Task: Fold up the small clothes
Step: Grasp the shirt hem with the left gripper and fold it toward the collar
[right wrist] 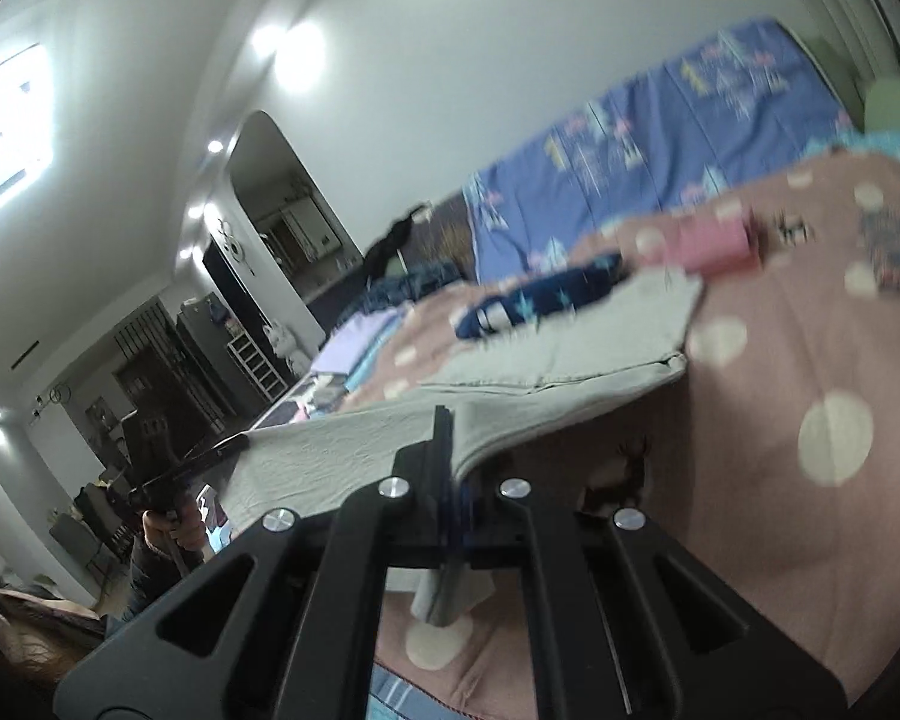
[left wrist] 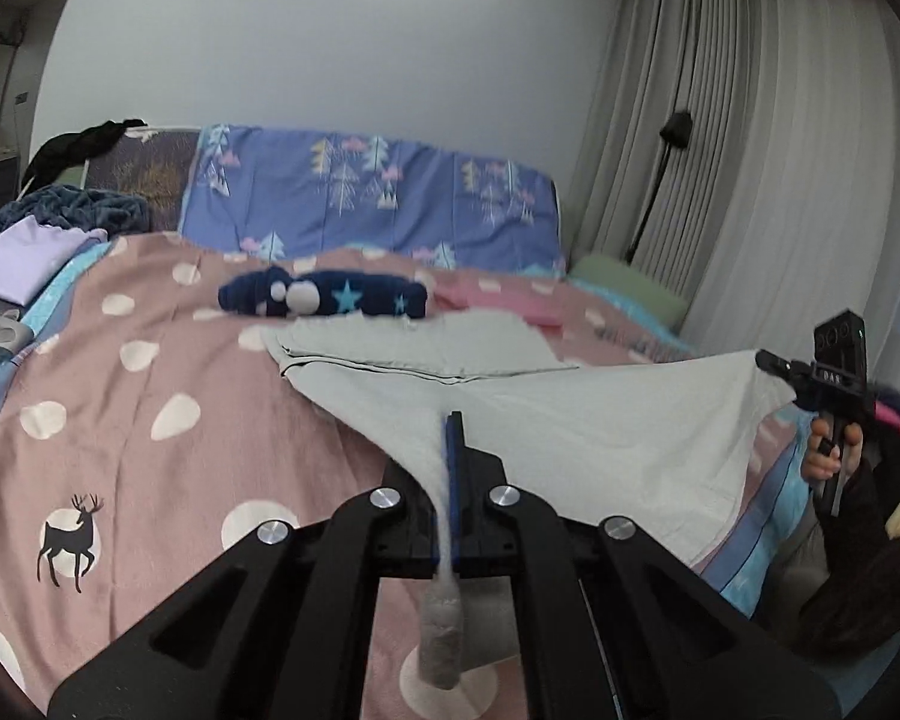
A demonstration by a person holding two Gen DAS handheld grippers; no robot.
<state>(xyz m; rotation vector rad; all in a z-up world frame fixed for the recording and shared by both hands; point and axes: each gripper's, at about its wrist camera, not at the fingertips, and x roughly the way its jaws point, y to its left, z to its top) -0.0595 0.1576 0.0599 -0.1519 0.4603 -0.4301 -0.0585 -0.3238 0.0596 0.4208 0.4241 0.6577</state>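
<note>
While I am holding the near edge of the pale grey garment (left wrist: 570, 420) off the bed, my left gripper (left wrist: 450, 438) is pinching one corner and my right gripper (right wrist: 447, 438) the other, both clamped on cloth; the far part is already lying doubled on the dotted pink bedspread (left wrist: 120, 420); beyond it a navy star-print piece (left wrist: 324, 297) and a pink piece (right wrist: 714, 246) are sitting folded; I judge this fold half done.

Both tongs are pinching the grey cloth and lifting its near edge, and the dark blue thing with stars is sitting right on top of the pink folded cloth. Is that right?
Not quite. The dark blue thing with stars lies at the far edge of the grey cloth, beside the pink folded cloth, not on it; the left wrist view shows this. Both the left tongs and right tongs do pinch the grey cloth's near edge, lifted.
</note>
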